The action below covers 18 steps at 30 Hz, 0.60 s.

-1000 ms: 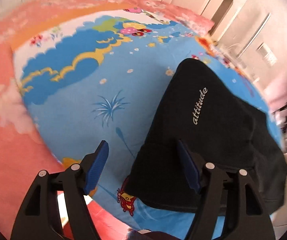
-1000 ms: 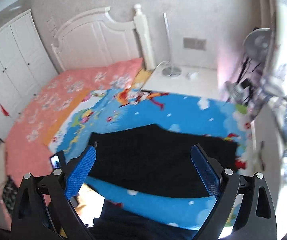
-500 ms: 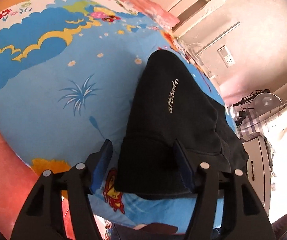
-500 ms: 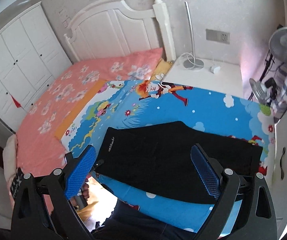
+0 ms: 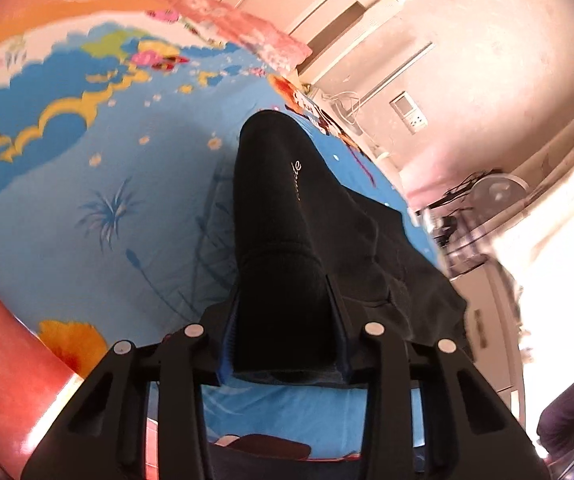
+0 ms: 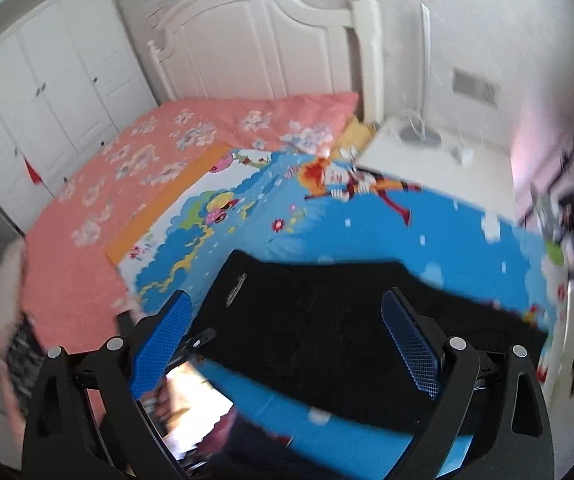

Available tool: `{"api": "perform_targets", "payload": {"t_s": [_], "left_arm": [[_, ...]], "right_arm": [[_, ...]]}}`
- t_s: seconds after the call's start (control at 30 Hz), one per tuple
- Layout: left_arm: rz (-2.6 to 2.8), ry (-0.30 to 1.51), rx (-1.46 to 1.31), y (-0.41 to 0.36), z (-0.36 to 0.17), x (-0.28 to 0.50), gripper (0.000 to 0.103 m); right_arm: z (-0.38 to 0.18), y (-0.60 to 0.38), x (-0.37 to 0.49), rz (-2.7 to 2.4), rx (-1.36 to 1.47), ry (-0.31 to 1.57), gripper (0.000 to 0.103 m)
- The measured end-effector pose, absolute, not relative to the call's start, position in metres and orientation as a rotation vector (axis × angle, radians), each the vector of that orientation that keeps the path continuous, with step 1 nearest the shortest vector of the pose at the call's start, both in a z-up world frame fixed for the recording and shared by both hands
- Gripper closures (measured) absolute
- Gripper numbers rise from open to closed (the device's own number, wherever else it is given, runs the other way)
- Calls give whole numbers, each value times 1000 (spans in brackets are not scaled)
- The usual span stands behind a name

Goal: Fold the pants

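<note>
Black pants with a small white logo lie folded lengthwise on the blue cartoon sheet of the bed. My left gripper is shut on the near end of the pants and lifts it off the sheet. In the right wrist view the pants stretch across the near part of the sheet. My right gripper is open and empty, held above the pants without touching them. The left gripper shows at the pants' left end.
A pink flowered blanket covers the bed's far side. A white headboard and wardrobe stand behind. A white bedside table with a lamp base is at the right. A fan stands by the wall.
My left gripper moved onto the near end of the pants, shut on it and raised it. My right gripper stayed open and shifted closer over the pants.
</note>
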<state>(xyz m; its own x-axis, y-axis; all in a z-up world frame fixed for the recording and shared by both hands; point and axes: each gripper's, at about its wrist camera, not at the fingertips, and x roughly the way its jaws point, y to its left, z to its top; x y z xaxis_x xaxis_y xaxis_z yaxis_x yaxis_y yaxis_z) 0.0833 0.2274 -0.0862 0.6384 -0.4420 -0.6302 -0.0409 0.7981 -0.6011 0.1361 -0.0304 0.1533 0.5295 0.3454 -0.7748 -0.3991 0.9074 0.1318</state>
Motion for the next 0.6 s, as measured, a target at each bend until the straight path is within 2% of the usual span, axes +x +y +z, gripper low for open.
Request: {"api": "perform_targets", "payload": {"t_s": [0.17,0.3,0.5,0.6], "left_arm": [[-125,867,-401,196,-75,83,67],[-51,881,-313,186,-76,81,67],[-19,879,-272,183,-78,82,67],[-5,874,-255,179,-78,81,67]], "right_arm": [[40,23,192,487,-172,1122,6],[-33,29,225,379,-238,1106,7],[-96,21,256,258,-285,1132,7],[-106,4,263,301,-162,1152,5]]}}
